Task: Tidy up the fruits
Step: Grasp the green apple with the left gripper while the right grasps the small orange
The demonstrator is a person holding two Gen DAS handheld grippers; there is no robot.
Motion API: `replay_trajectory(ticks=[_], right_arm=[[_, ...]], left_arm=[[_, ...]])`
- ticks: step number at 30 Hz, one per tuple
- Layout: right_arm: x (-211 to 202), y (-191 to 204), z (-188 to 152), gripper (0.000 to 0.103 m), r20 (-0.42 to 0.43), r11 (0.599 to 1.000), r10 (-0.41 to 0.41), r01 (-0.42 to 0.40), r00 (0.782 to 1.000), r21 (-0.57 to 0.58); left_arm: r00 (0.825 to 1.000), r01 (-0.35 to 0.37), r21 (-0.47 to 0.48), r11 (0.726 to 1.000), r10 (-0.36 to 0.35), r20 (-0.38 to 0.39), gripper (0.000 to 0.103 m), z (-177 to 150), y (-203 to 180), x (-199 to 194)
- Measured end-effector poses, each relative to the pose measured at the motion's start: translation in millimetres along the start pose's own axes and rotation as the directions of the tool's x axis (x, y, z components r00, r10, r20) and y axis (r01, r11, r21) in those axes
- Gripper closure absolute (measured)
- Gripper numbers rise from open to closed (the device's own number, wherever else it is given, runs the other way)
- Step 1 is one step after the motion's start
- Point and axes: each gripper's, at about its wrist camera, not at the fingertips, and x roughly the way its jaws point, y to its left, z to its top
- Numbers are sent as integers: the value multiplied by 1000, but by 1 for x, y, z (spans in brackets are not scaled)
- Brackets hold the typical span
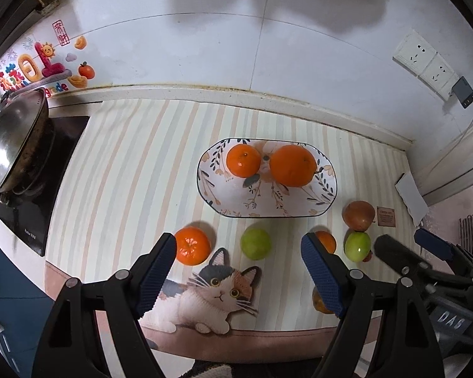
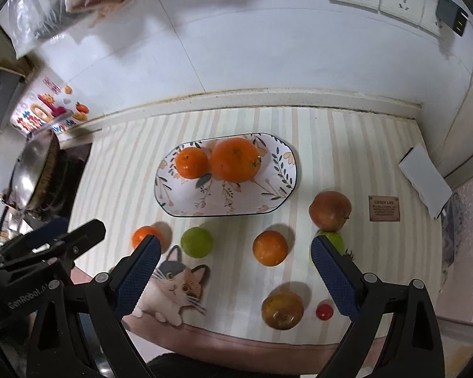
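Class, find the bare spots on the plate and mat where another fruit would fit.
The plate is bare along its near half, in front of the two oranges. The striped mat is bare between plate and stove. It is crowded near the apple.

Two oranges (image 2: 217, 162) lie side by side on the plate (image 2: 277, 200) at the tabletop's (image 2: 347, 132) back, with loose fruits (image 2: 269, 248) scattered before it.

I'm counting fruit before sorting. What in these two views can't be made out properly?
- Left wrist view: orange and yellowish fruit, both half hidden by the left gripper's finger.
- Right wrist view: green fruit partly behind the right gripper's finger.
- Brown label: print too small.
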Motion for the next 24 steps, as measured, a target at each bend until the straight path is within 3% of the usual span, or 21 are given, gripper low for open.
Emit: replay_trajectory(ticks=[6, 12, 17, 24], right_arm=[[30, -29, -15, 5, -66, 997, -1, 7, 998, 81], [92, -60, -21, 5, -137, 990, -1, 20, 991, 137], [142, -71, -20, 14, -219, 989, 15, 18, 976, 145], [176, -70, -21, 24, -280, 995, 0, 28, 960, 95]], left_arm=[[998, -44, -26, 999, 43, -39, 23, -10, 13, 23], [983, -48, -5, 999, 46, -177, 23, -15, 5, 93], [945, 26, -49, 998, -40, -323, 23, -15, -5, 155], [909, 59, -92, 994, -91, -406, 27, -12, -13, 202]])
